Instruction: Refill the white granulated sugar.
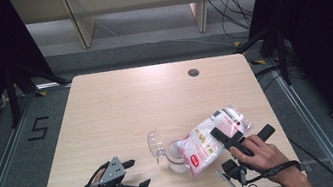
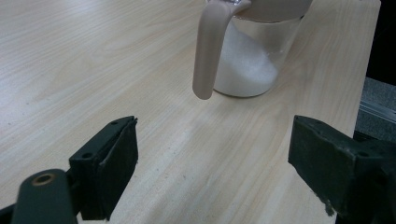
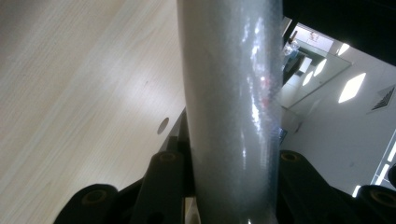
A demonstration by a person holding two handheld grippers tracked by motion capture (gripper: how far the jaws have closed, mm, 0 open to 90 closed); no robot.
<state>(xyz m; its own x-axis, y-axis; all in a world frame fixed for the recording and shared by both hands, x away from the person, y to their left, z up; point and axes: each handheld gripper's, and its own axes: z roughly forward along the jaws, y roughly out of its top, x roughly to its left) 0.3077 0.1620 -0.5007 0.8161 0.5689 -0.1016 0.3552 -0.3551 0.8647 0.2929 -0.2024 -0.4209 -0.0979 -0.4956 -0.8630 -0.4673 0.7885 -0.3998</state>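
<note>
Right gripper (image 1: 232, 139) clamped on bag (image 1: 212, 137), tilted mouth-down over jar (image 1: 177, 156); left gripper (image 1: 134, 175) released, jar just ahead.

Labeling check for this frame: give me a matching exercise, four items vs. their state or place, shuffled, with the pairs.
Items:
1. bag
2. jar
3. left hand-held gripper
4. cable hole

States or places:
A. jaws apart, nothing between them
B. far side of the table, toward the right
C. partly filled with white grains, beige handle
D. clamped in the right hand-held gripper, tilted over the jar

Pairs: 1-D, 2-C, 3-A, 4-B
</note>
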